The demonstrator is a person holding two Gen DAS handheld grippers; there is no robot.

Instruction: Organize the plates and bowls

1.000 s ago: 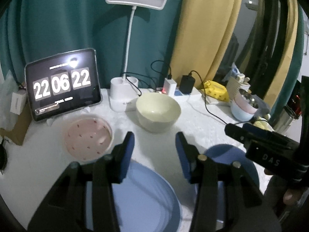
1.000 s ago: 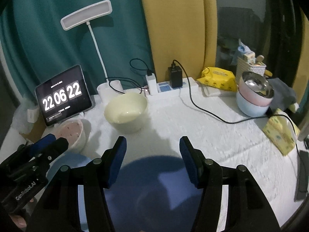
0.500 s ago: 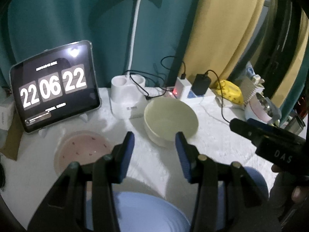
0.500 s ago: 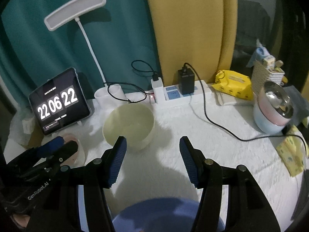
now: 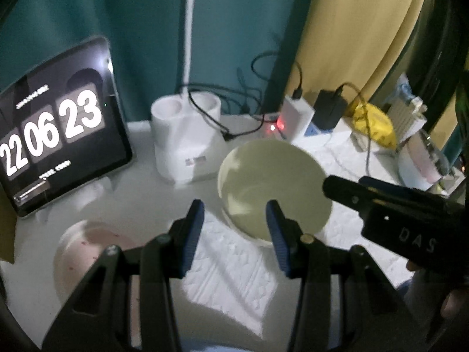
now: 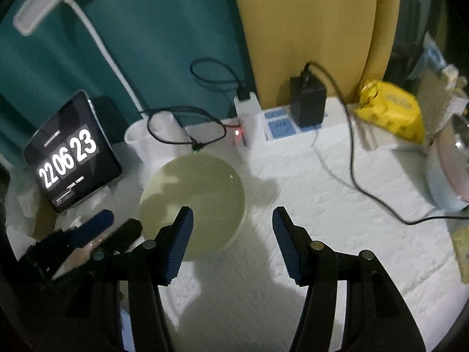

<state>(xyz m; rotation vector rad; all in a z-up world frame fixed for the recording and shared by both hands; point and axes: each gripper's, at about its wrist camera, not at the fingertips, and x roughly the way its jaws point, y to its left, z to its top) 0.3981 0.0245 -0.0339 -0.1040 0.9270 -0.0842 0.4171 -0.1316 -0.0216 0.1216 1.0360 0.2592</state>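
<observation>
A teal curtain (image 6: pixel 164 29) and a yellow curtain (image 6: pixel 307 29) hang behind the tabletop (image 6: pixel 337 205), which is covered in white textured cloth. A white desk lamp (image 6: pixel 44 6) stands by the teal curtain. The room is dim, with shadows falling across the cloth.

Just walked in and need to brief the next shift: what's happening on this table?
A person holds a two-finger gripper in each hand above a white-covered table. Both the left gripper and the right gripper are open and empty, aimed toward the pale green bowl. A pink speckled plate lies to the left, in front of a tablet clock. Nothing is gripped.
</observation>
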